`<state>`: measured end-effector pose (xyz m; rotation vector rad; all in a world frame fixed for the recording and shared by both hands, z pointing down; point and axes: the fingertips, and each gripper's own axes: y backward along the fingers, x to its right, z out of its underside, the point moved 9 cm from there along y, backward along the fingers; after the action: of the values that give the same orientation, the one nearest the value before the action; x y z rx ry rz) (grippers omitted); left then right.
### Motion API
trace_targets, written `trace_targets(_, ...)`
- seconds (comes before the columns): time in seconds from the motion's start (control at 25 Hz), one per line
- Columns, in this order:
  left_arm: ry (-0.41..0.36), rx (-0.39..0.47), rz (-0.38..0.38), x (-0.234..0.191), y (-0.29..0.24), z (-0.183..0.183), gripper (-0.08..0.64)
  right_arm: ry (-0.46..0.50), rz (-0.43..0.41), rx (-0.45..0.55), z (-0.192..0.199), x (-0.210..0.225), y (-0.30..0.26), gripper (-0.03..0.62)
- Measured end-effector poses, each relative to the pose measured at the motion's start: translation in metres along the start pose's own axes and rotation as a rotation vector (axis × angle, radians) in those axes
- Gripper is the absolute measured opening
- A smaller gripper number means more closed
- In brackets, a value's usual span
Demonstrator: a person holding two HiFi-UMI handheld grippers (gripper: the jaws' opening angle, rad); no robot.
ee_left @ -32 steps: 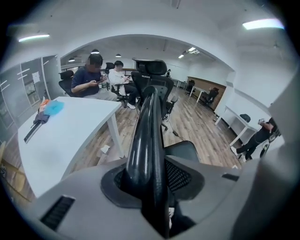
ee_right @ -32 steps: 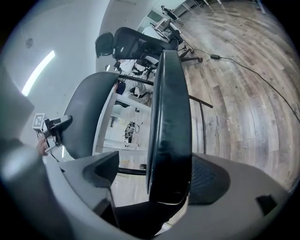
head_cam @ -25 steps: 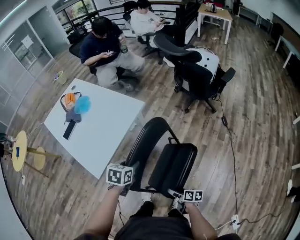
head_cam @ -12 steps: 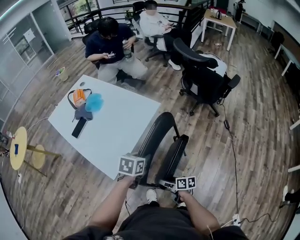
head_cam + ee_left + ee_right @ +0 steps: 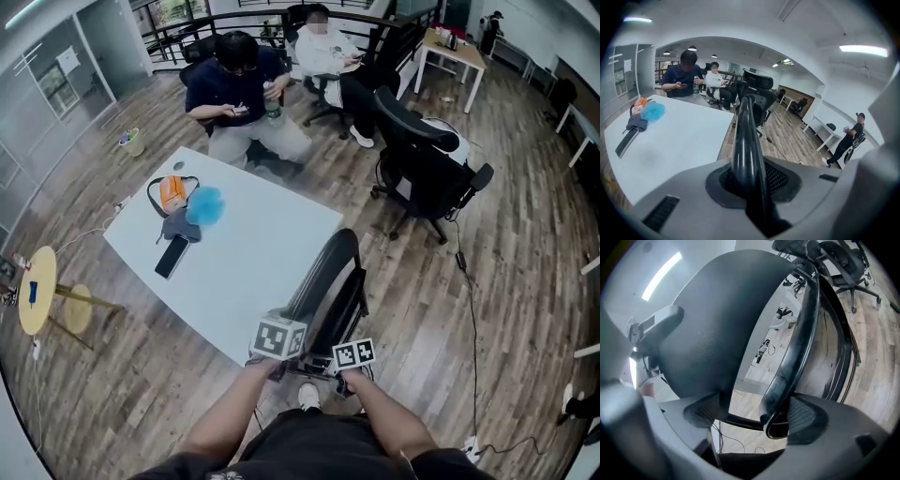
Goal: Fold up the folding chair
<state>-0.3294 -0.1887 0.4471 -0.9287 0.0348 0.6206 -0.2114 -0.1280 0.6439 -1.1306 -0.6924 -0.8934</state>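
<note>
1. Folding chair: black, standing on the wood floor just beside the near right edge of the white table, close to its near corner. The seat is swung up near the backrest, so the chair looks narrow from your head view.
2. Left gripper: you have it at the chair's table side. Its jaws are clamped on a glossy black frame tube, which runs straight up between the pads.
3. Right gripper: you have it just beside the left one, at the chair's near end. Its jaws stand fairly wide and are closed on the chair. The dark seat pad lies against one pad and a curved black rim tube against the other, with floor showing in the gap between them.
4. Table contents, grouped toward the far left corner: orange pouch, blue fluffy item, grey cloth, flat black device.
5. Beyond the far edge: two seated persons, one in dark blue and one in white.
6. Beyond the right edge: a black office chair, well apart from your chair.
</note>
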Motion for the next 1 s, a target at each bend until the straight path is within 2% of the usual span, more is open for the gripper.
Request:
trace_targets(0.4,0.005,-0.011,-0.003,-0.047,0.001,-0.002,0.077,-0.005,0.01,-0.028,-0.018,-0.006,-0.036,0.448)
trace_targets(0.8,-0.015,-0.016,-0.054,-0.084,-0.001,-0.003,0.091,-0.01,0.032,-0.034,-0.032,-0.009,-0.065,0.448)
trace_targets(1.0,-0.031,-0.017,-0.064,-0.087,0.0,-0.007,0.095,-0.017,0.038,-0.047,-0.037,-0.008,-0.069,0.448)
